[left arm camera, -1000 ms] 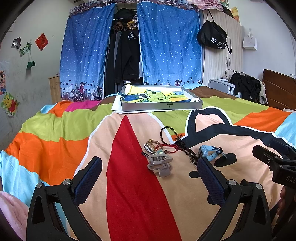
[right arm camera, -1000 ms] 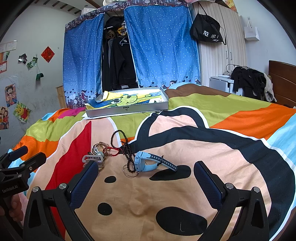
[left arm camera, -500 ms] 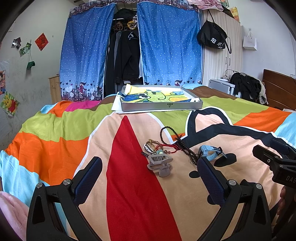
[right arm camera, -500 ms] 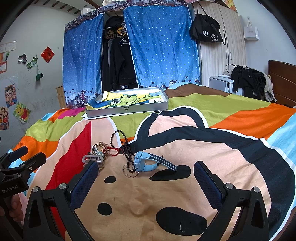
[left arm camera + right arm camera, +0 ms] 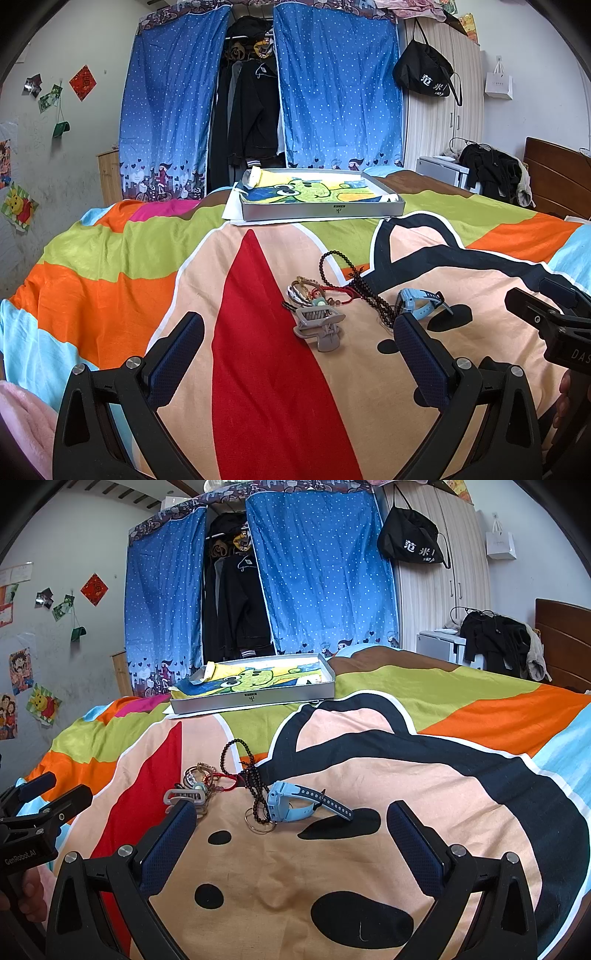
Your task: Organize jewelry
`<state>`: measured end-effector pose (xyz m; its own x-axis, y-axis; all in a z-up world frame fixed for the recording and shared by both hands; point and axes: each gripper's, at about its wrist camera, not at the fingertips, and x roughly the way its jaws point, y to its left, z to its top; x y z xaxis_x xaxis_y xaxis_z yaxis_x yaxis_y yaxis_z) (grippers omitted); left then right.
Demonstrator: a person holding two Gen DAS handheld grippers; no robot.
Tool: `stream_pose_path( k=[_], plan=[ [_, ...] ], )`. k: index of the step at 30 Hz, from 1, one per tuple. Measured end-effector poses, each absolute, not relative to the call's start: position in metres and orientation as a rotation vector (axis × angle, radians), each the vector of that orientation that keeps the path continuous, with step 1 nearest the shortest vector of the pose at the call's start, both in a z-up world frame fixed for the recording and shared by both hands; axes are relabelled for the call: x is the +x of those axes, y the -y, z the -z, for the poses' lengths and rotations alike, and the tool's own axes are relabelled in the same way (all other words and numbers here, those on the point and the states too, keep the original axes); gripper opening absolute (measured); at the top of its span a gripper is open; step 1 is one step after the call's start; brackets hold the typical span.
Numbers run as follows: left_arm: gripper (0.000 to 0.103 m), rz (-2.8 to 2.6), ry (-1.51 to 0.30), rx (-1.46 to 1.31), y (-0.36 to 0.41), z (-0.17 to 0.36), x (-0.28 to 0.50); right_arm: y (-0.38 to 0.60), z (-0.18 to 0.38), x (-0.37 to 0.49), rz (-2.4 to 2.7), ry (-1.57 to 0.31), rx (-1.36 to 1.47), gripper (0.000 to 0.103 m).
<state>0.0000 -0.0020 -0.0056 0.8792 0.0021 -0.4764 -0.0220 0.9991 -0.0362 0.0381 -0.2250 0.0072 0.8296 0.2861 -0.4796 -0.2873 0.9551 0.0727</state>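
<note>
A: What lies on the bed, from the left?

B: On the colourful bedspread (image 5: 110, 295), a grey hair clip (image 5: 319, 326) comes first, touching a cluster of bangles (image 5: 301, 290) and a red cord bracelet (image 5: 338, 291) behind it. Next is a dark beaded necklace (image 5: 351, 273), then thin wire rings (image 5: 258, 821) under its near end, then a blue watch (image 5: 291, 805) with its strap stretched rightward.

A: And the tools?

B: The left tool (image 5: 297, 347) hovers just short of the clip, jaws spread wide, holding nothing. The right tool (image 5: 291, 832) is likewise wide and empty, just short of the watch.

A: Anything farther back?

B: A shallow grey box (image 5: 321, 212) lined with a cartoon print sits well beyond the pile, near the bed's far edge.
</note>
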Motion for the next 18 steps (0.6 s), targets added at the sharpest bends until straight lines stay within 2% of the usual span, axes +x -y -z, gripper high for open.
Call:
stream_pose_path(
  k=[18],
  plan=[
    [0.101,-0.047,-0.557,-0.035,0.003,0.018,0.009,0.225,-0.002,0.04,-0.293,-0.535,-0.008,0.103]
  ],
)
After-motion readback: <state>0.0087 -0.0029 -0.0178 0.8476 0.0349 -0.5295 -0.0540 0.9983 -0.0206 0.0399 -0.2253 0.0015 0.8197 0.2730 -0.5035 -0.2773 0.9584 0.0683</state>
